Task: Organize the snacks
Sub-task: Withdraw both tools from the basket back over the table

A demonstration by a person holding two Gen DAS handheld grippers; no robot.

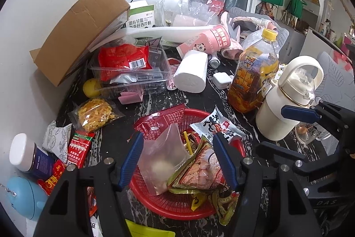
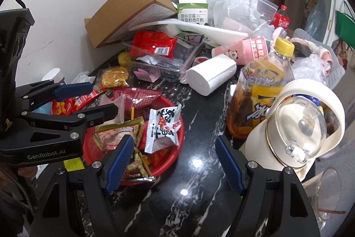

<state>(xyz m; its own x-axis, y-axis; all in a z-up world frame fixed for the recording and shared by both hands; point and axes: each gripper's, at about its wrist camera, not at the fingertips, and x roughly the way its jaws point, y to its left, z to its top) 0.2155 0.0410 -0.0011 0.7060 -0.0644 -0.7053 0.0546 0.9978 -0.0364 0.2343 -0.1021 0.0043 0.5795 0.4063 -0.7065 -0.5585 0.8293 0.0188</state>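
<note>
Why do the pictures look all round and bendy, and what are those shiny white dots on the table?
Left wrist view: the fisheye lens bends the edges, so the brown cardboard box curves, and the corners go black. Right wrist view: the white dots are lamp glare on the glossy black marble tabletop; the clear lid of the cream bottle shines too, and the red plastic basket stays sharp.

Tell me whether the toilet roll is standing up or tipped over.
Tipped over. The toilet roll lies on its side on the dark table, its flat end facing the camera, between the clear tray and the tea bottle.
</note>
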